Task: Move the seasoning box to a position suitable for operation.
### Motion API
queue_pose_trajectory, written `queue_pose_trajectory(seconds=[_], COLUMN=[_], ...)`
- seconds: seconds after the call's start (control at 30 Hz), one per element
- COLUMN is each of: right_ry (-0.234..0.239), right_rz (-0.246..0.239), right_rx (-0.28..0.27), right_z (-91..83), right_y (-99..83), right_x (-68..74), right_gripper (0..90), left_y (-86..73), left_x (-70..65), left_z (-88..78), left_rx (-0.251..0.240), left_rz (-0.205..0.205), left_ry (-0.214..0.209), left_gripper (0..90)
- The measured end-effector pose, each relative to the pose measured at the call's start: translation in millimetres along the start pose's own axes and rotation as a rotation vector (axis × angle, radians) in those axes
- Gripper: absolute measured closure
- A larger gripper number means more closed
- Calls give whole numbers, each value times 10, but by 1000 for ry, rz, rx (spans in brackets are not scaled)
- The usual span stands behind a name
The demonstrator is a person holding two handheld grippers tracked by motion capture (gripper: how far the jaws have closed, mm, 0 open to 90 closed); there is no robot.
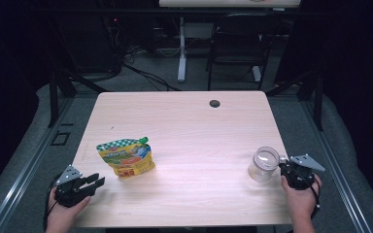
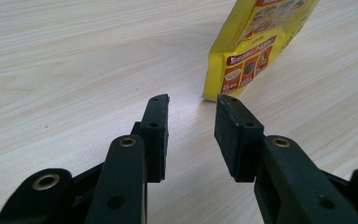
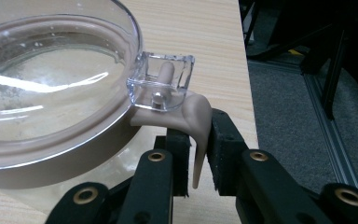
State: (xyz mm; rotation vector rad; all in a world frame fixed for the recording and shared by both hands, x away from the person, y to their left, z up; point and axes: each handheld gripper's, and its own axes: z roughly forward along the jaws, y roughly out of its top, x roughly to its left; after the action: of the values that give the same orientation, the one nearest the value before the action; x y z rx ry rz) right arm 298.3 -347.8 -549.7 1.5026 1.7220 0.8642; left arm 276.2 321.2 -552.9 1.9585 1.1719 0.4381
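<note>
A yellow pouch [image 1: 126, 158] with a green cap stands on the left part of the wooden table [image 1: 189, 126]. My left gripper [image 1: 98, 180] rests low near the front left corner, aimed at the pouch [image 2: 256, 46]. Its jaws [image 2: 191, 109] are open, with bare tabletop between them and the pouch's lower corner just beyond the tips. A clear glass jar [image 1: 263, 164] with a clear lid stands at the right. My right gripper [image 1: 282, 167] is at the jar's right side. Its pads [image 3: 200, 154] pinch the beige clasp [image 3: 198, 116] that hangs from the lid [image 3: 51, 93].
A dark round hole [image 1: 214, 103] sits near the table's far edge. The table's right edge runs close beside my right gripper, with grey floor and a metal rail [image 3: 326, 140] past it. A black chair [image 1: 238, 43] and a desk leg stand behind the table.
</note>
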Motion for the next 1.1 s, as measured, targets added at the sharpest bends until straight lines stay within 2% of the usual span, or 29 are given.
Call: queue_pose_trajectory(seconds=[0.4,0.8,1.1], right_ry=[-40,-71,-99], right_rz=[-9,8,18], right_rx=[-1,-3,-20], right_z=[3,1,5], right_y=[-10,-5,11], right_x=[37,75,140], right_gripper=[822,831,843], left_y=[-7,-10,-1], left_x=[33,42,26], left_z=[-1,-3,-7], left_rx=[2,-2,-3], left_rz=[-10,-17,-6], left_ry=[9,15,9], left_gripper=[655,658,661])
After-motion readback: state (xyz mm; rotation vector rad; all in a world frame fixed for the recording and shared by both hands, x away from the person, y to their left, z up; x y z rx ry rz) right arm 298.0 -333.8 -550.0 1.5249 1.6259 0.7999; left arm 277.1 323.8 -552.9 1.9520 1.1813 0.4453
